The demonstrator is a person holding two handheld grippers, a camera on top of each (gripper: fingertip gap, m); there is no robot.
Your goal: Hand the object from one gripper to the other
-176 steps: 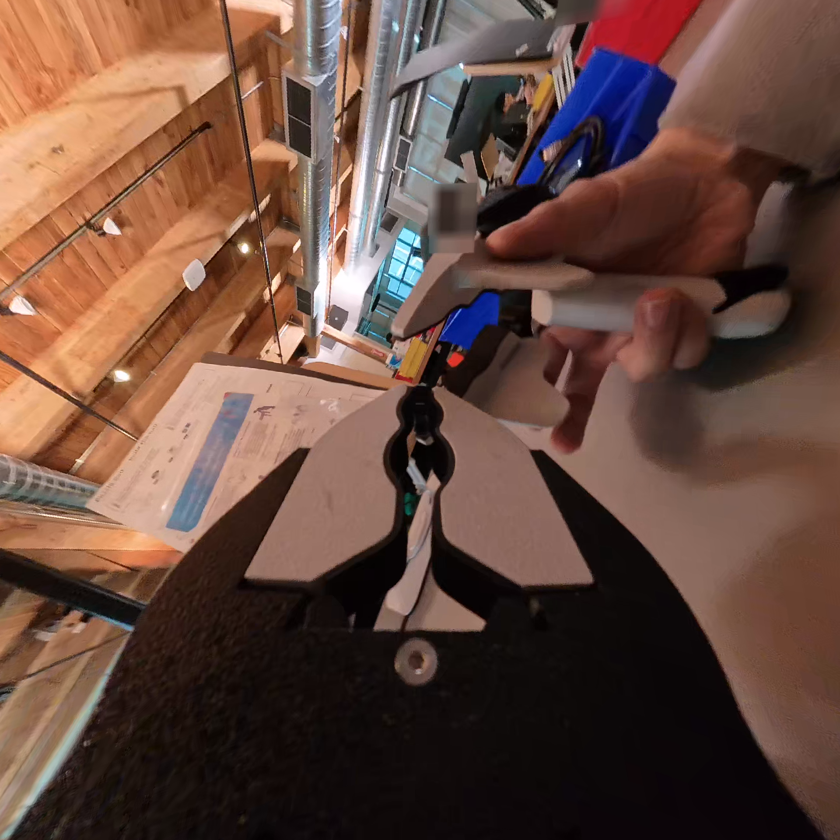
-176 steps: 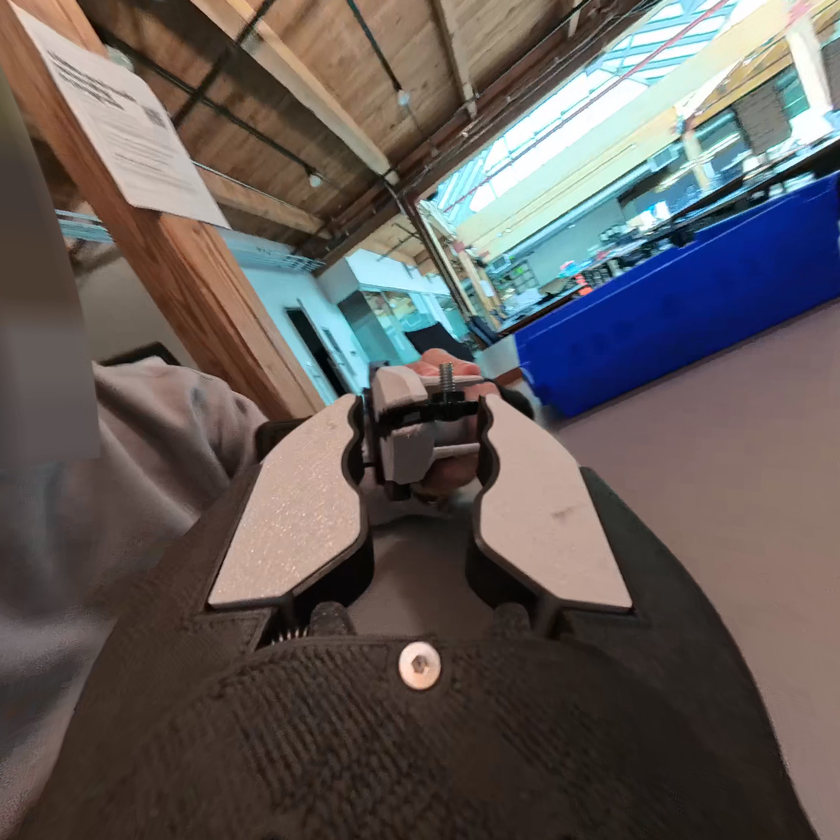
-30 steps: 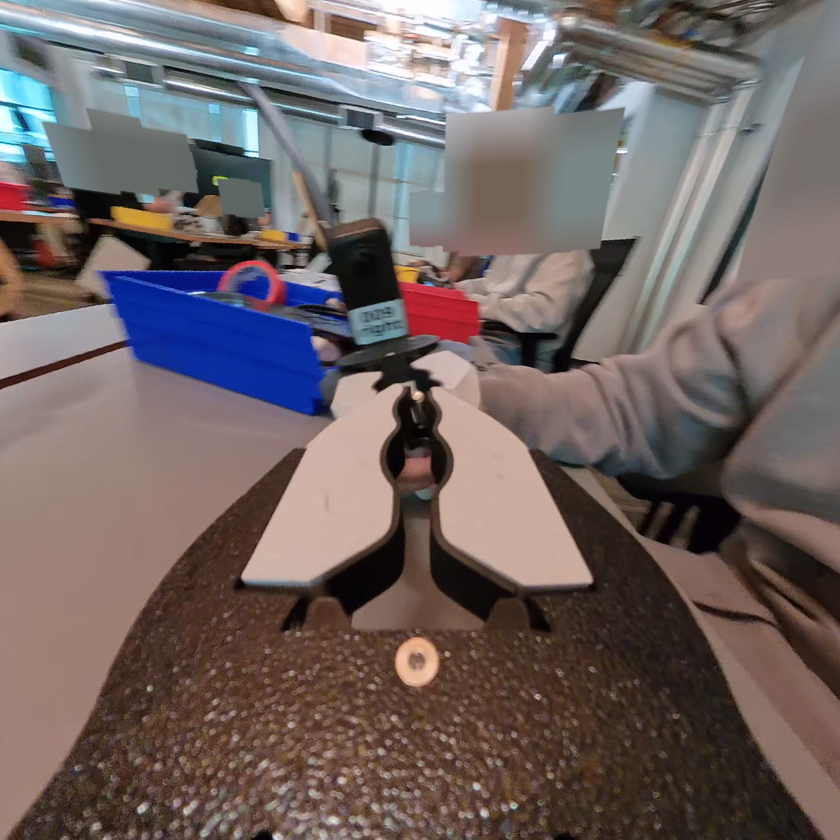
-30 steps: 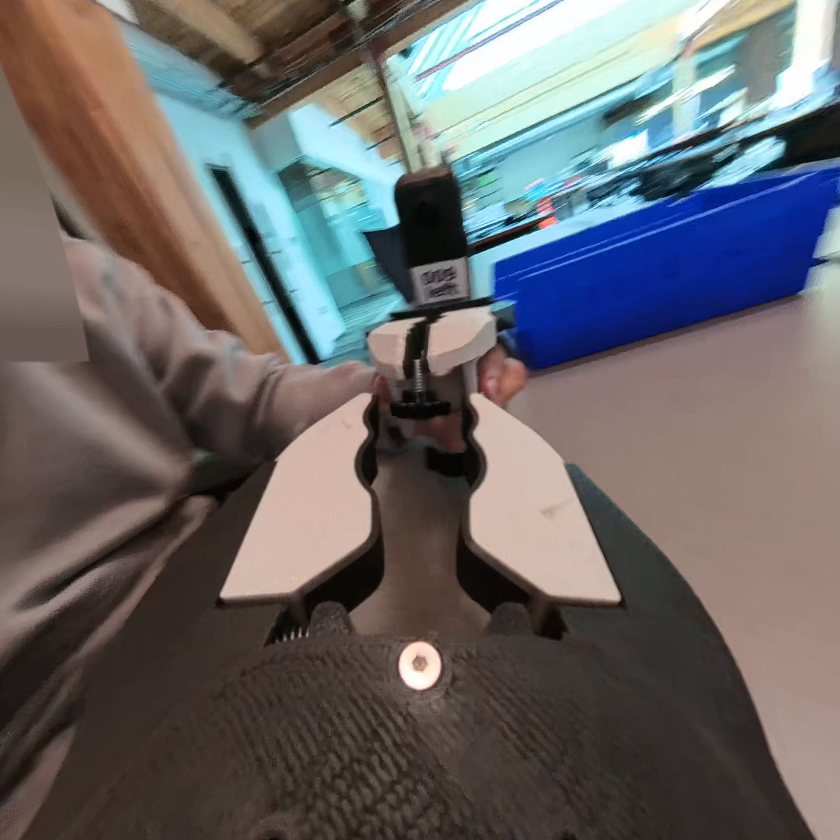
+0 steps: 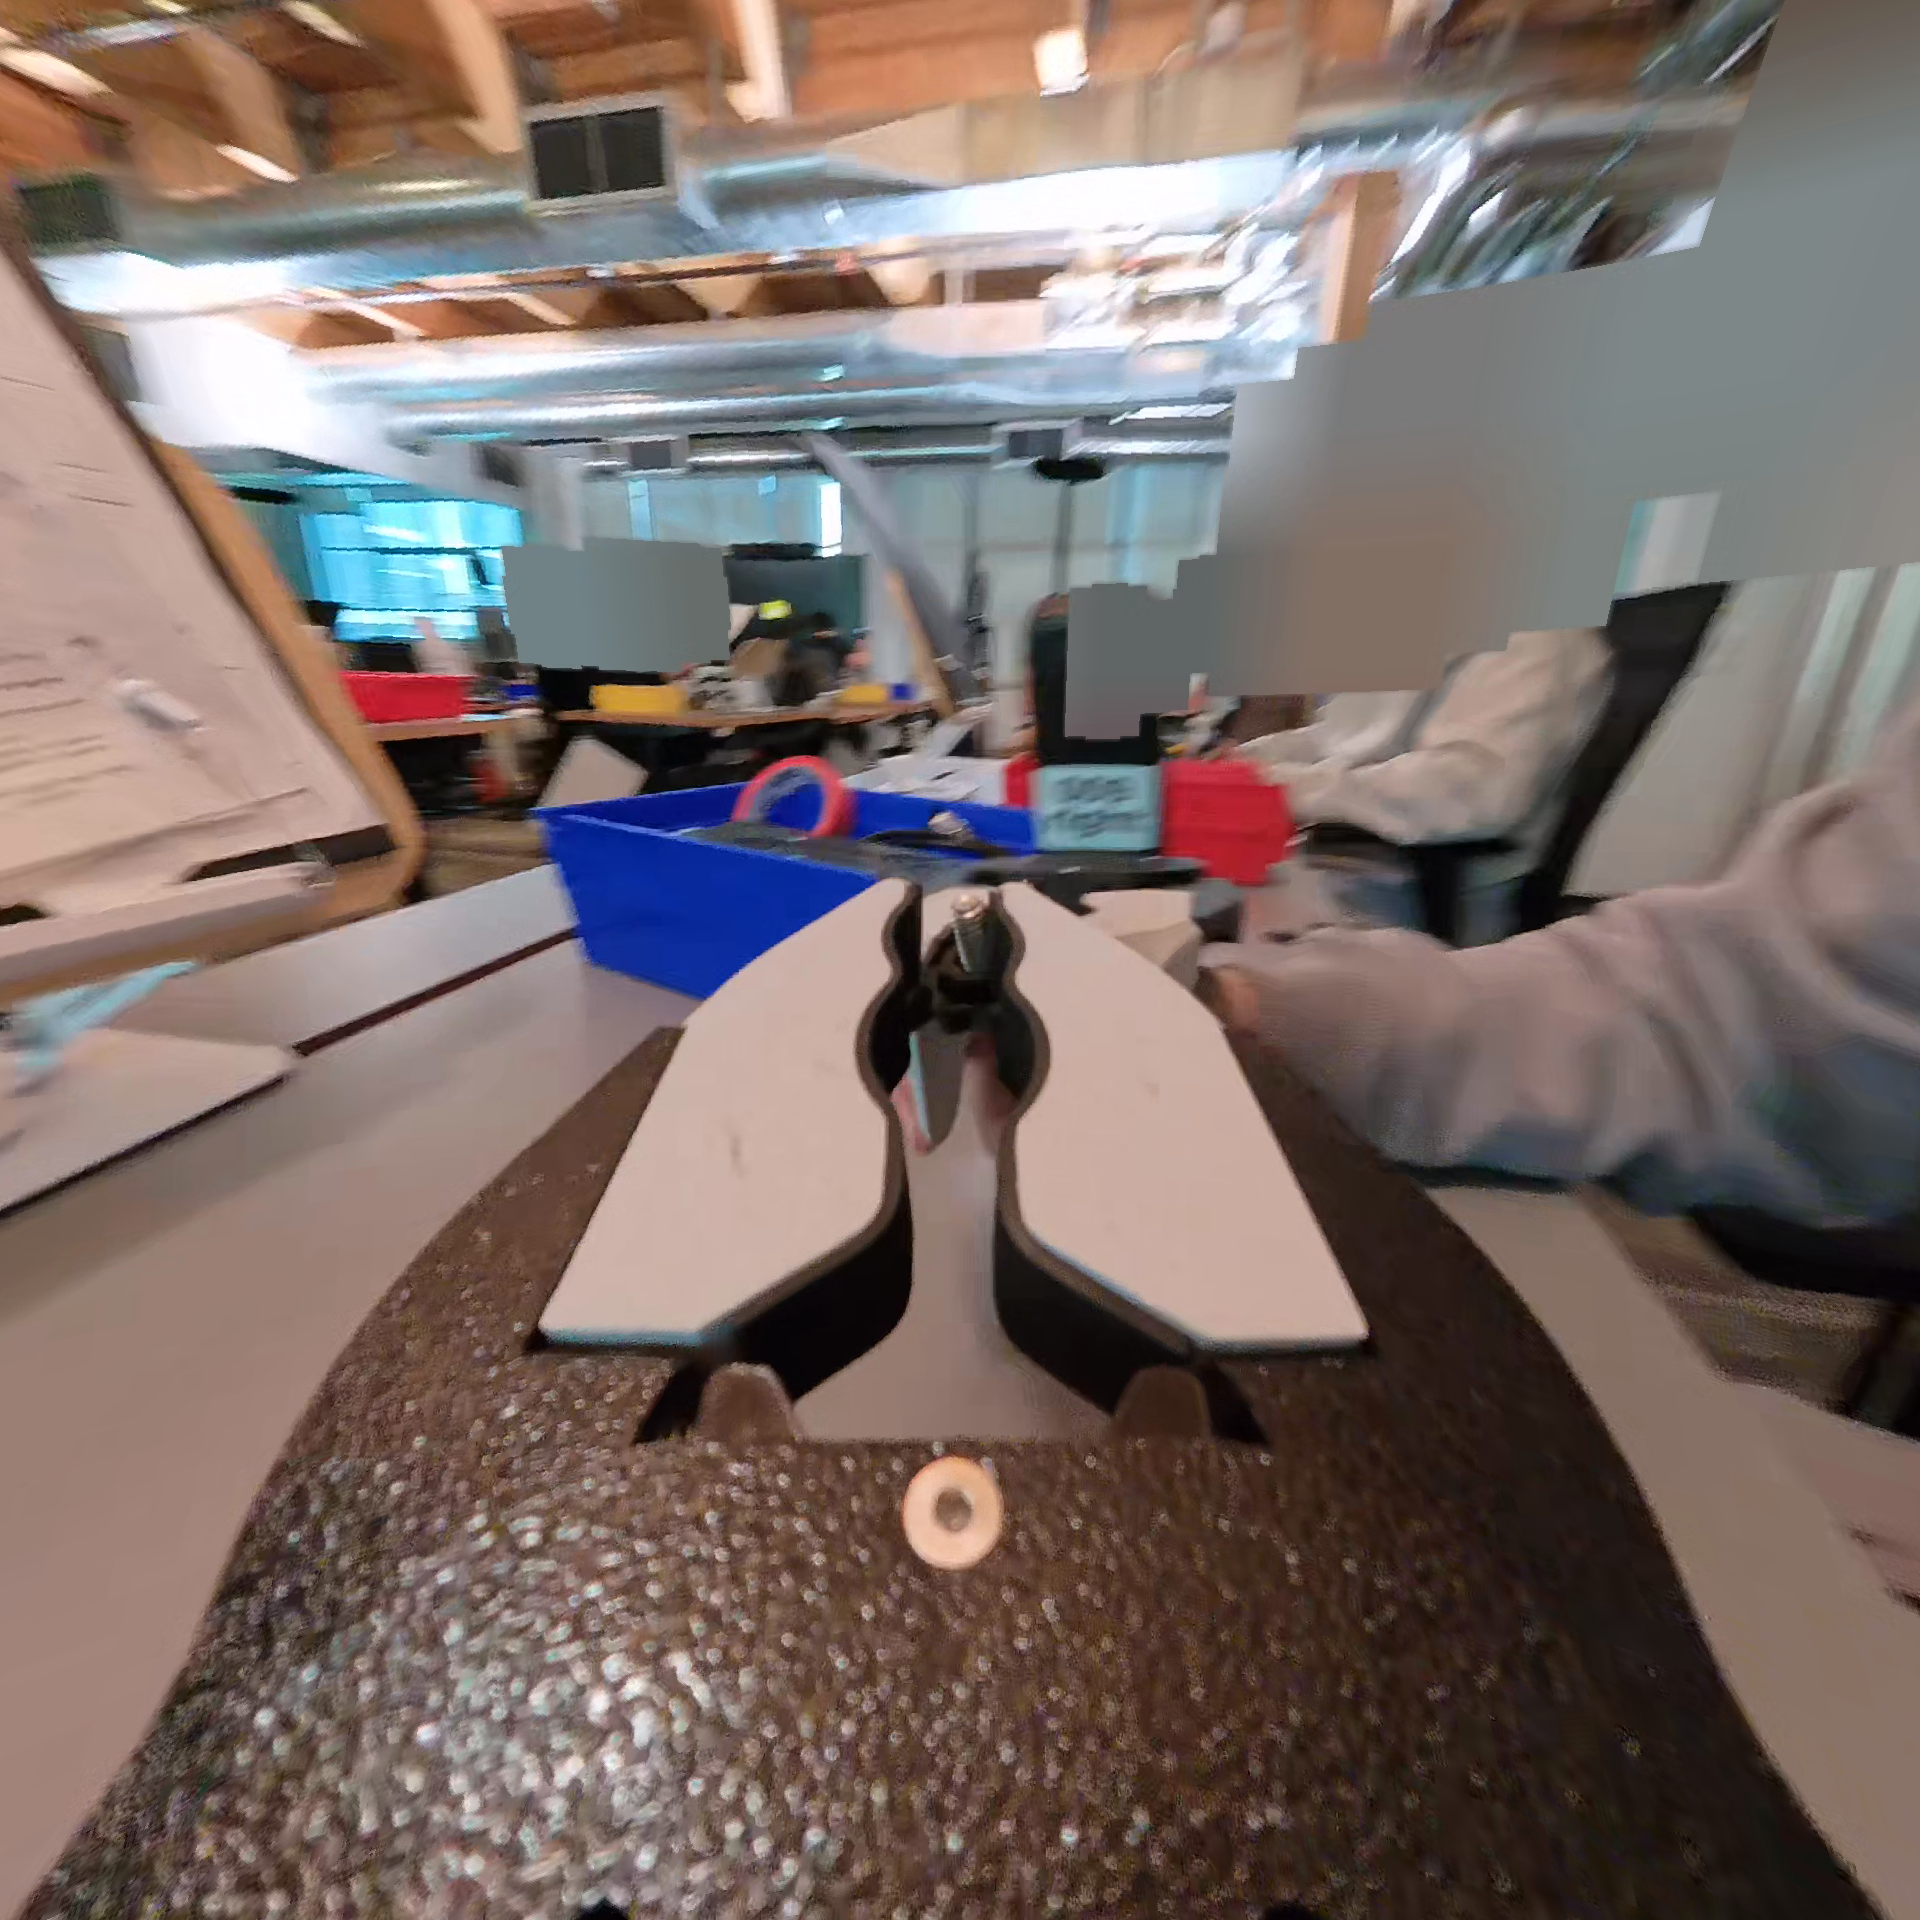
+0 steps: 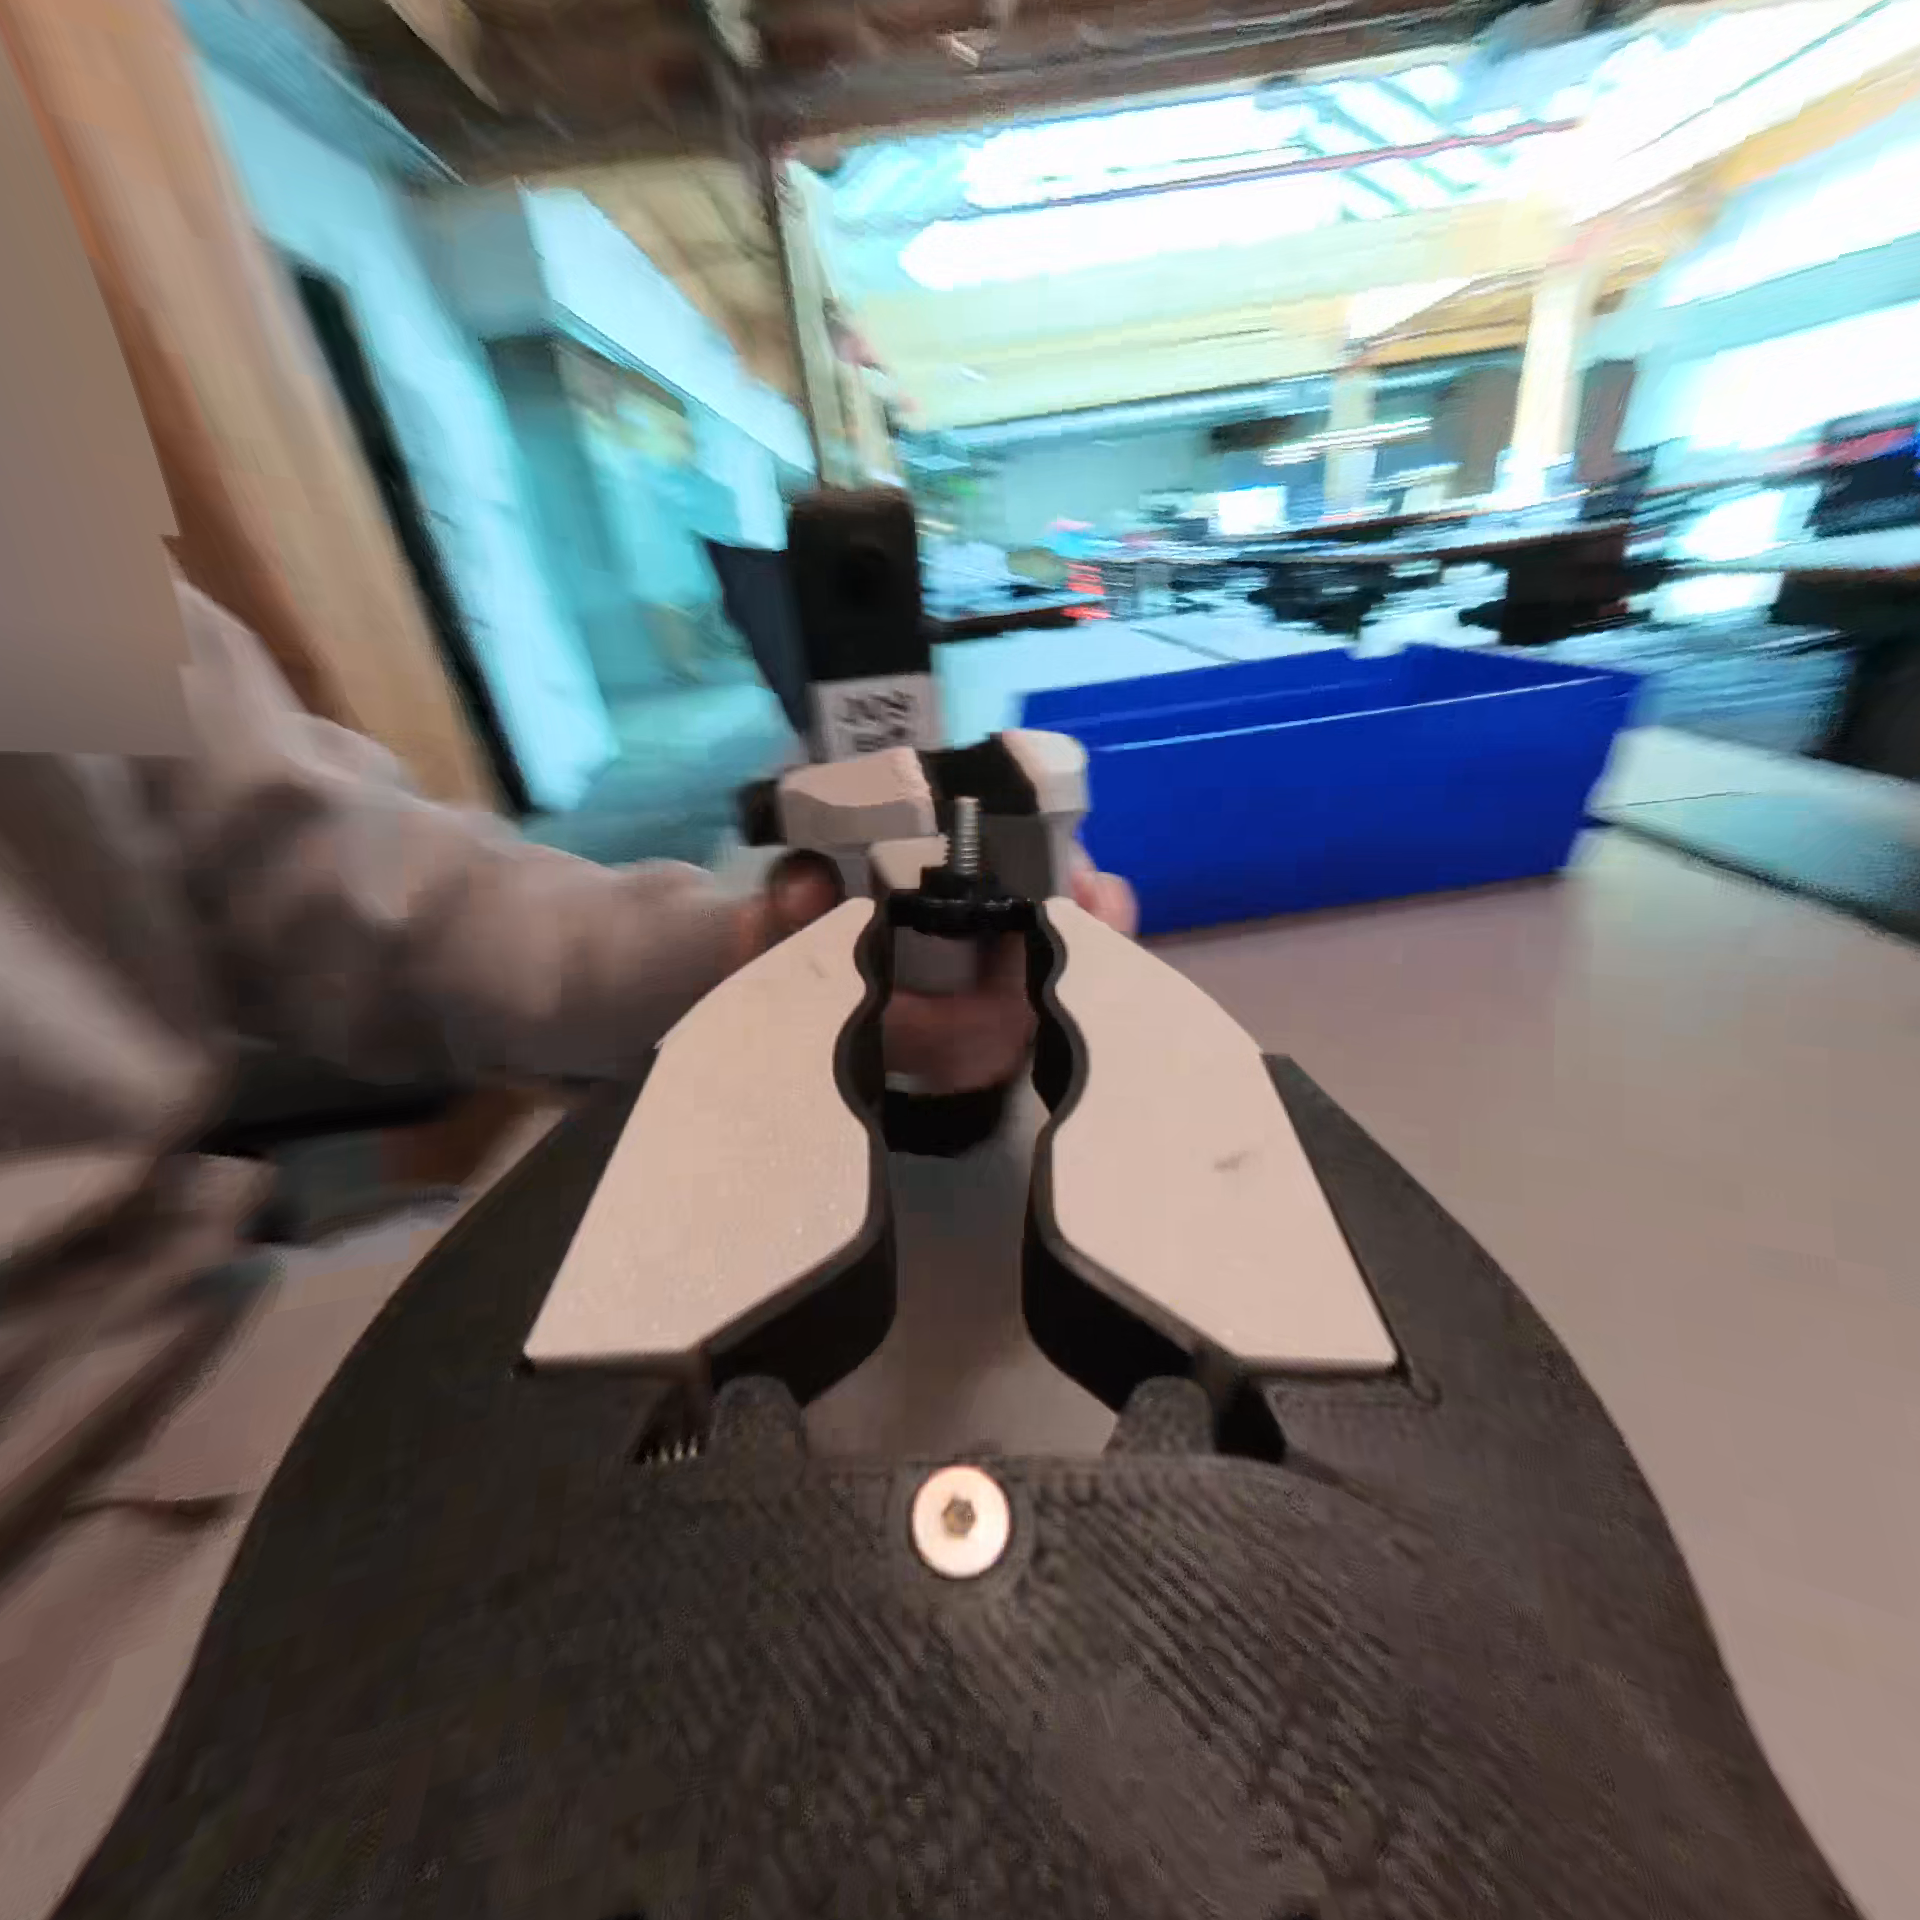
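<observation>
The object is a thumb screw (image 6: 951,906) with a black knob and a thin metal threaded stud pointing up. My right gripper (image 6: 956,914) is shut on the knob. My left gripper (image 6: 964,779) faces it just beyond, its jaws apart around the stud's tip. In the left wrist view the screw (image 5: 971,935) stands between the tips of my left gripper (image 5: 961,904), with a small gap on each side. The right gripper's fingers are mostly hidden there; its black camera body (image 5: 1096,821) rises behind. Both grippers are held above the grey table (image 6: 1558,1143).
A blue bin (image 6: 1320,800) stands on the table behind the grippers, and it also shows in the left wrist view (image 5: 707,894) with a red bin (image 5: 1226,821) beyond. A wooden post with paper sheets (image 5: 156,675) is at left. A grey sleeve (image 5: 1558,1039) reaches in from the right. Left and right tips are no more than a few centimetres apart.
My right gripper has closed on the screw's knob. My left gripper's jaws have parted from the stud. Both grippers have shifted slightly against the background.
</observation>
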